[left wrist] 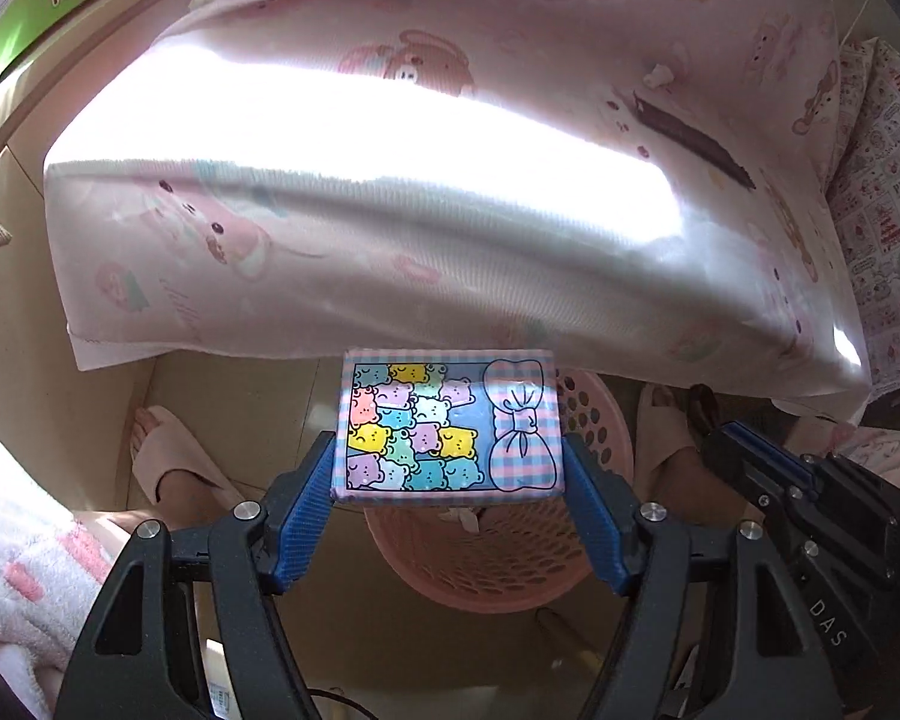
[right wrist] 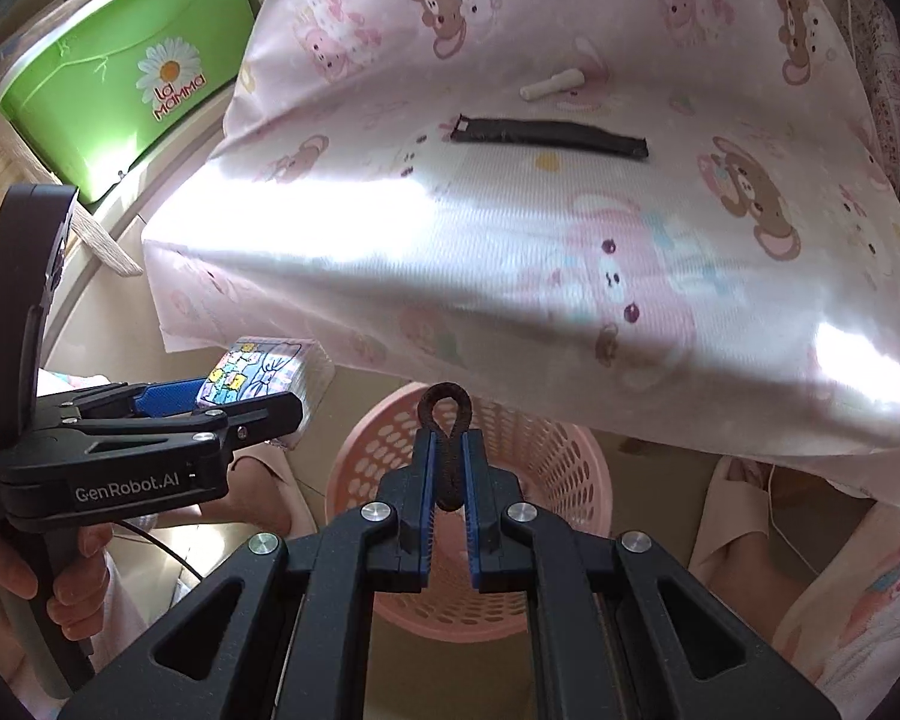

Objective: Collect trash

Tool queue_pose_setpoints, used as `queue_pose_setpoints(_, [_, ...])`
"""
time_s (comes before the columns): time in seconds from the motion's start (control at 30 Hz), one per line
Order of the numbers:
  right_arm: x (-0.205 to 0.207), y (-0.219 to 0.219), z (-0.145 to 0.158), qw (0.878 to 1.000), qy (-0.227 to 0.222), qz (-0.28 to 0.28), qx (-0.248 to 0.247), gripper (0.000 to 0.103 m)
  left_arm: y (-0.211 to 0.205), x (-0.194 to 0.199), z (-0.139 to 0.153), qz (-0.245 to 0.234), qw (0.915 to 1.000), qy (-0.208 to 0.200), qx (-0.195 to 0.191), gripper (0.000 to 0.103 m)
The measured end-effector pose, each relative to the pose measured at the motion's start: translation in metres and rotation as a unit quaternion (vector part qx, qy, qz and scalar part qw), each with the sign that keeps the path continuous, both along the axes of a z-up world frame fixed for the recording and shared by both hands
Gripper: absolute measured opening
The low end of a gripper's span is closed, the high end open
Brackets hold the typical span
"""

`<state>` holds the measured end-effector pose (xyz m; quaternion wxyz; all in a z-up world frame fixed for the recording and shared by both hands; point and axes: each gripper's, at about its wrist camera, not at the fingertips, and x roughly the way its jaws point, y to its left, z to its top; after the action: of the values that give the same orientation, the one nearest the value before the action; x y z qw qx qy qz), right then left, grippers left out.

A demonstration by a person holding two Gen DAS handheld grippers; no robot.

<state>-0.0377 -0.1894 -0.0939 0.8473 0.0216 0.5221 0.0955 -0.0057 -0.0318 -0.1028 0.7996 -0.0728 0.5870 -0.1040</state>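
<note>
Tissue pack pinched flat between left gripper fingers, long axis crosswise, hanging right above pink perforated basket. Dark looped hair tie clamped upright in right gripper fingers, also over basket rim. Straight down for both. On the bench: black strip, small white stick, well apart from either.

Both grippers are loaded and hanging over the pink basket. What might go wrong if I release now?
The left gripper holds the tissue pack at its near end only, above the pink basket's rim, so it may land outside. The dark loop in the right gripper is thin and might cling to the pads. The black strip and white stick remain on the tablecloth.
</note>
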Motion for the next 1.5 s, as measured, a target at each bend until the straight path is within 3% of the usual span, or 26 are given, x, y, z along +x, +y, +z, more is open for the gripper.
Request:
queue_pose_setpoints(0.57, [0.015,-0.006,-0.095,0.992,0.12,-0.037,-0.028,0.008,-0.019,0.016,-0.075,-0.02,0.9941,0.105,0.02,0.071])
queue_pose_setpoints(0.7, [0.02,-0.006,-0.116,0.988,0.137,-0.045,-0.046,0.009,-0.027,0.023,-0.094,-0.036,0.9925,0.11,0.038,0.071])
queue_pose_setpoints(0.9, [0.019,-0.009,-0.13,0.985,0.152,-0.045,-0.062,0.012,-0.037,0.019,-0.118,-0.06,0.9882,0.128,0.059,0.071])
queue_pose_setpoints(1.03, [0.017,-0.006,-0.131,0.985,0.15,-0.04,-0.074,0.013,-0.037,0.02,-0.128,-0.058,0.9862,0.148,0.047,0.072])
queue_pose_setpoints(1.17, [0.018,-0.012,-0.136,0.984,0.156,-0.056,-0.063,0.027,-0.035,0.02,-0.129,-0.056,0.9866,0.138,0.066,0.074])
queue_pose_setpoints(1.2, [0.019,-0.014,-0.137,0.984,0.157,-0.057,-0.057,0.032,-0.037,0.02,-0.128,-0.058,0.9865,0.136,0.07,0.08])
queue_pose_setpoints(1.33, [0.019,-0.015,-0.132,0.985,0.144,-0.065,-0.071,0.059,-0.03,0.02,-0.123,-0.046,0.9882,0.13,0.067,0.086])
queue_pose_setpoints(1.5, [0.021,-0.015,-0.124,0.985,0.128,-0.069,-0.093,0.061,-0.024,0.022,-0.115,-0.032,0.9882,0.121,0.089,0.086])
